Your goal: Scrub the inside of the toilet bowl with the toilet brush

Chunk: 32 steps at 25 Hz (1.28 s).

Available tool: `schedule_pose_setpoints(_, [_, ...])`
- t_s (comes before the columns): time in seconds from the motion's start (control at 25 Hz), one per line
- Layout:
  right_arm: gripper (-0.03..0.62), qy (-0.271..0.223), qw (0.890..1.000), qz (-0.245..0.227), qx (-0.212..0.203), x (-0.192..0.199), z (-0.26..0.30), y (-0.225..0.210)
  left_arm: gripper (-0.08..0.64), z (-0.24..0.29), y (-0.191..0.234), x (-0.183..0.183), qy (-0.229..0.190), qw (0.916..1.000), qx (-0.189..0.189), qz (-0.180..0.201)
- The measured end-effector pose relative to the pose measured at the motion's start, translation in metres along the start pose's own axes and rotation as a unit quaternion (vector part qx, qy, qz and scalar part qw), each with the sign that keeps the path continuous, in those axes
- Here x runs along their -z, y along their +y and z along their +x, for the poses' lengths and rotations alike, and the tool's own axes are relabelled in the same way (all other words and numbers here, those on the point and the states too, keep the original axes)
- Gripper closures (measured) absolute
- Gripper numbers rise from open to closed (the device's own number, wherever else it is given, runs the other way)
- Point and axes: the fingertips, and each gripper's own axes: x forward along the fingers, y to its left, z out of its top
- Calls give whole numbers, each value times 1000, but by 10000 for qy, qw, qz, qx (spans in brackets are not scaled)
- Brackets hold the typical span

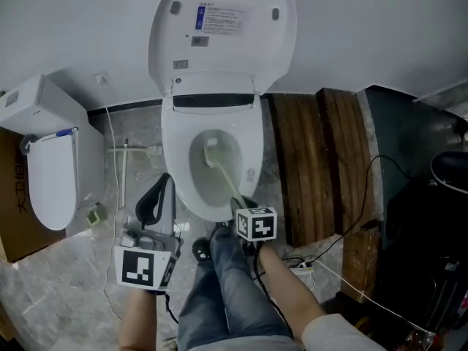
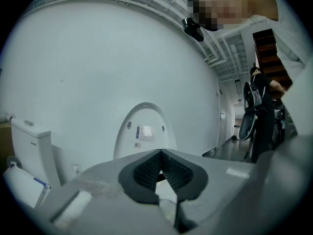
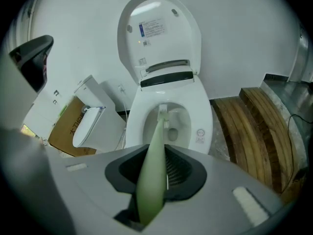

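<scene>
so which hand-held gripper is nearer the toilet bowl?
Right. The right hand-held gripper is at the toilet bowl's front rim, clamping the toilet brush; the left hand-held gripper is off its left side.

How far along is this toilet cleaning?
Done: the lid is up, and the right gripper is shut on the toilet brush. In hand: its bristle end is inside the toilet bowl. Left: the scrubbing; how much of the bowl is clean cannot be told. The left gripper is shut and empty.
</scene>
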Motion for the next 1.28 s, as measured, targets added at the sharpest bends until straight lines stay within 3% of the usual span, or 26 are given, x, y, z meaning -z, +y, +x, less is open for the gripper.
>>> schedule_pose_setpoints(0.6, [502,80,9998,-3,156,-34,67,-21,557,27,27,38,57,9998,-164,-40])
schedule_pose_setpoints(1.28, [500,198,9966,-587,547,-68,113,-26,557,43,52,54,19,9990,-403,-189])
